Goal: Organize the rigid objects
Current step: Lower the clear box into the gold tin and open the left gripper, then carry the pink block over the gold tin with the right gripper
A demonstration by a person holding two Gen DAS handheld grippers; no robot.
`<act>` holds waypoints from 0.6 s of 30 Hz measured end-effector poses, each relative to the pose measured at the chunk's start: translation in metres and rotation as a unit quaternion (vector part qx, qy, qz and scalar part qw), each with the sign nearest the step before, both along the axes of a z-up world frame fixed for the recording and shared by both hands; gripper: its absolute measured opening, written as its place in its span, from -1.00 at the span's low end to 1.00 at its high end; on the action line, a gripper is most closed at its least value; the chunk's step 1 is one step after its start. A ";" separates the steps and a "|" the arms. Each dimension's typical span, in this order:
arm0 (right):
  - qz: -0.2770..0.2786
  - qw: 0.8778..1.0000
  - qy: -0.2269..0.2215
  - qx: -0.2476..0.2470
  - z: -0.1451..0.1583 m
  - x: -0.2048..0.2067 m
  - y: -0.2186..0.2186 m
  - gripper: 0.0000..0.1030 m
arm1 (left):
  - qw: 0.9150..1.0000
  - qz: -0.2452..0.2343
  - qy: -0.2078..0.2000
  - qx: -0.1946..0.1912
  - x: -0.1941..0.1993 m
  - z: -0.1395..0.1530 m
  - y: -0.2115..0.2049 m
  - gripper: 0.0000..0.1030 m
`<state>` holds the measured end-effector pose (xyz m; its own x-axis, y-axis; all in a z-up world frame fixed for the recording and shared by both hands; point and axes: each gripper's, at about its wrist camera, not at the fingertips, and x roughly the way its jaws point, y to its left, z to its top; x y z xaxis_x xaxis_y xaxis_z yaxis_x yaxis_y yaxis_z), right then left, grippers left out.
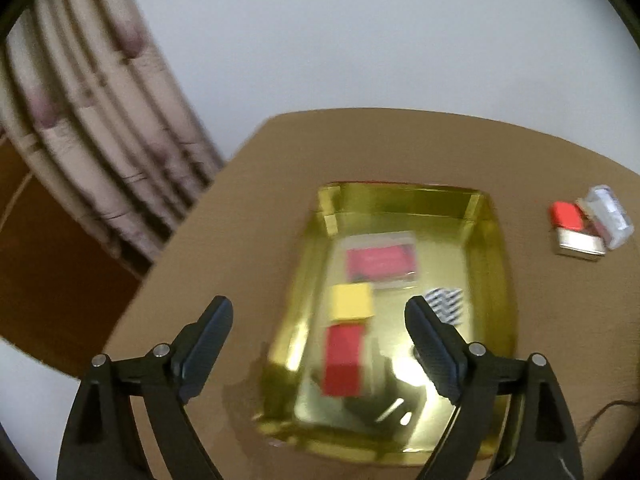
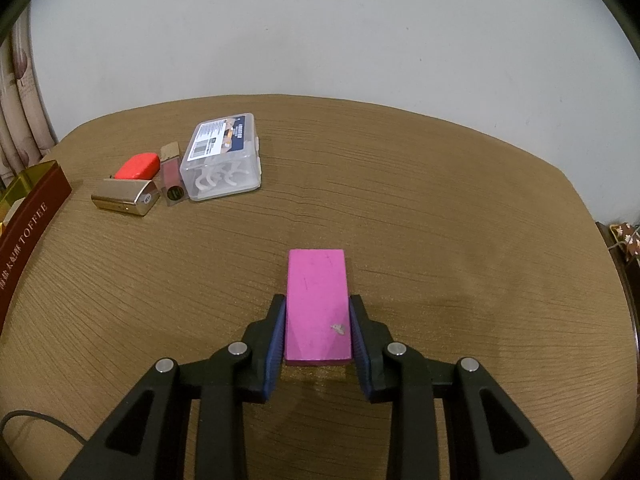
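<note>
- Right wrist view: my right gripper (image 2: 318, 328) has its pads pressed on both long sides of the pink block (image 2: 317, 304), near the block's near end, with the block lying flat on the table (image 2: 440, 200).
- The block looks stiff and solid, probably light; flat smooth sides may be a bit slippery, so I judge a grip closer to its middle safer against it tipping.
- Far left sit the clear plastic case (image 2: 224, 160), a gold lighter-like box (image 2: 124, 198), a red piece (image 2: 136, 166) and a slim tube (image 2: 171, 178), all close together.
- Left wrist view, blurred: my left gripper (image 1: 320, 344) stands wide apart, nothing between the jaws, above the gold tray (image 1: 490, 280).
- The tray holds a yellow block (image 1: 352, 302), a red block (image 1: 344, 360), a red card packet (image 1: 380, 262) and a zigzag-patterned piece (image 1: 446, 302).
- The pink block belongs in that tray, I reckon.
</note>
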<state>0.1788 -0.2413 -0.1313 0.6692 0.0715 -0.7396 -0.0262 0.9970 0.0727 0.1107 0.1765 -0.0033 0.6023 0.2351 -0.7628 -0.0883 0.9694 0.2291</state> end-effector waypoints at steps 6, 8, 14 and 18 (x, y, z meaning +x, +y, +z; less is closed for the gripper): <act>0.000 1.000 0.000 -0.008 0.000 0.000 0.002 -0.40 | 0.998 0.053 -0.020 0.007 -0.021 -0.013 0.027 0.69; 0.000 1.000 0.000 -0.014 0.000 0.001 0.004 -0.40 | 0.998 0.051 -0.021 -0.003 -0.024 -0.017 0.035 0.69; -0.008 0.999 0.018 -0.031 0.004 0.004 0.010 -0.41 | 0.996 0.077 -0.038 0.003 -0.026 -0.011 0.047 0.72; -0.018 0.999 0.023 -0.032 0.009 0.001 0.017 -0.42 | 0.994 0.100 -0.030 -0.032 -0.021 -0.010 0.062 0.72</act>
<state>0.1794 -0.2238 -0.1221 0.6354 -0.0011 -0.7722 0.0126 0.9999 0.0090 0.0894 0.2383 -0.0134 0.5925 0.3075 -0.7445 -0.2925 0.9433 0.1568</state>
